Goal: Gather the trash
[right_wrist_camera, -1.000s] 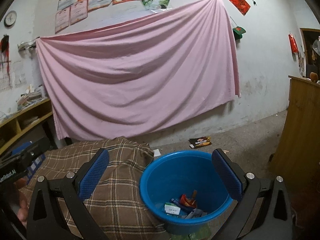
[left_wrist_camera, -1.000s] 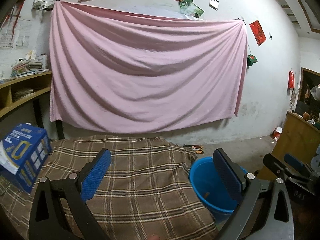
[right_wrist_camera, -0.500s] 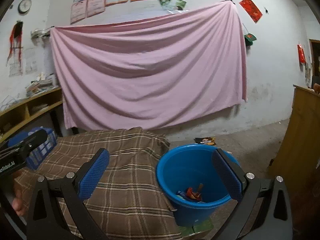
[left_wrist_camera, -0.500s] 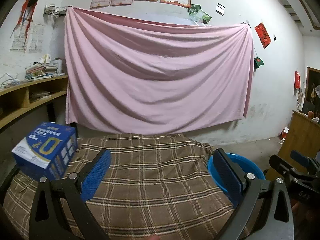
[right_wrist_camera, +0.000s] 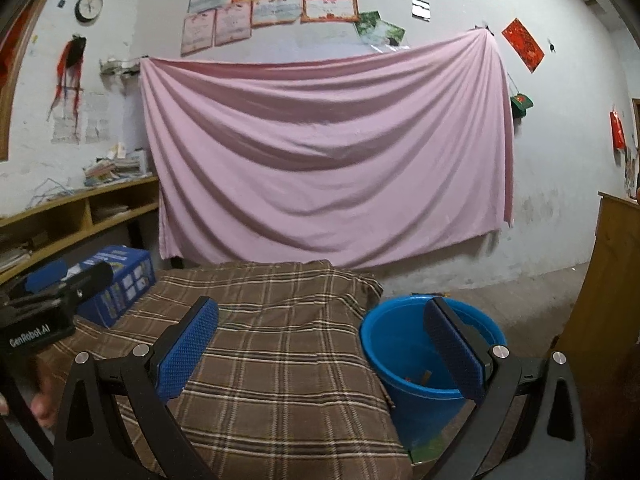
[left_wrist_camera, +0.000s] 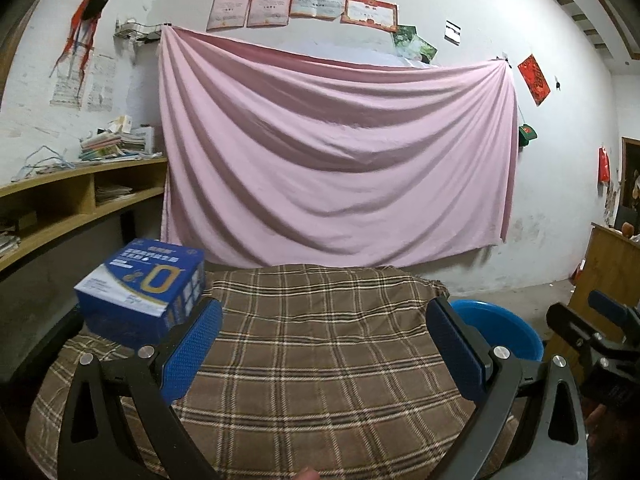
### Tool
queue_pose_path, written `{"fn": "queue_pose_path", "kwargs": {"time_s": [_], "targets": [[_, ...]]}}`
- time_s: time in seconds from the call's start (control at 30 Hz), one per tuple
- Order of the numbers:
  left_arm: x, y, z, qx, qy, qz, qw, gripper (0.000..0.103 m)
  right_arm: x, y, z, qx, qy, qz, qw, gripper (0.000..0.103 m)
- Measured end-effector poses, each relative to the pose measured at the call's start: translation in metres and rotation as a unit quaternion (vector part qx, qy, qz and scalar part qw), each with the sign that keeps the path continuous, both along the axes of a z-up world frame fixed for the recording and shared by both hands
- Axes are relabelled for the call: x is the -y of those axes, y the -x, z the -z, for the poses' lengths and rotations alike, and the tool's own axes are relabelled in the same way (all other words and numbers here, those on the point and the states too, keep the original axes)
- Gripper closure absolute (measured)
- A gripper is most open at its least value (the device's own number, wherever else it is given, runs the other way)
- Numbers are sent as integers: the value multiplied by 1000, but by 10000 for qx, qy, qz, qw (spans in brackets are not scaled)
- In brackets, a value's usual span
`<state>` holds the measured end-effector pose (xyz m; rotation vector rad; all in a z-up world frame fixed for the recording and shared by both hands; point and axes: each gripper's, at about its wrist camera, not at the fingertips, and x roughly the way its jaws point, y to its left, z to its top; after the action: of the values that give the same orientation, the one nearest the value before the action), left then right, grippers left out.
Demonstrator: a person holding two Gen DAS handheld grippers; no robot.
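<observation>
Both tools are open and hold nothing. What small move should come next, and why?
Probably ease the left tool forward and to its left toward the blue box, the only loose item visible on the plaid cloth. Its pads stand wide apart. The blue bucket beside the cloth already holds some scraps.

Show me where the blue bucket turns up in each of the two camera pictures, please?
Left wrist view: the blue bucket peeks out low on the right, beyond the right edge of the plaid blanket, mostly hidden.
Right wrist view: the blue bucket stands lower right of centre, beside the blanket's right edge, with scraps visible inside.
Shared landmark: the pink sheet hanging on the wall, also central in the right wrist view.
</observation>
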<state>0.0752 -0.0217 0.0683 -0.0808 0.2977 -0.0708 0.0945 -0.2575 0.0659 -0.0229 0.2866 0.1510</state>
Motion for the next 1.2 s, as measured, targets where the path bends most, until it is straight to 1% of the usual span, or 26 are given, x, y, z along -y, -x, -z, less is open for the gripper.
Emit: {"fn": "queue_pose_path", "kwargs": {"time_s": [0.13,0.43,0.6,1.2], "targets": [[-7,16,6,44,11,-68,10000,3,-7,13,6,98,-40,-21,9999,0],[-16,42,28,-29,72,-207,9998,3,-10,31,20,225,-57,74,9997,0],[-15,46,33,-53,38,-192,9998,3,-11,35,26,165,-38,100,9998,0],[-18,44,35,-27,11,-175,9998,3,-5,37,24,177,-51,112,9998,0]]}}
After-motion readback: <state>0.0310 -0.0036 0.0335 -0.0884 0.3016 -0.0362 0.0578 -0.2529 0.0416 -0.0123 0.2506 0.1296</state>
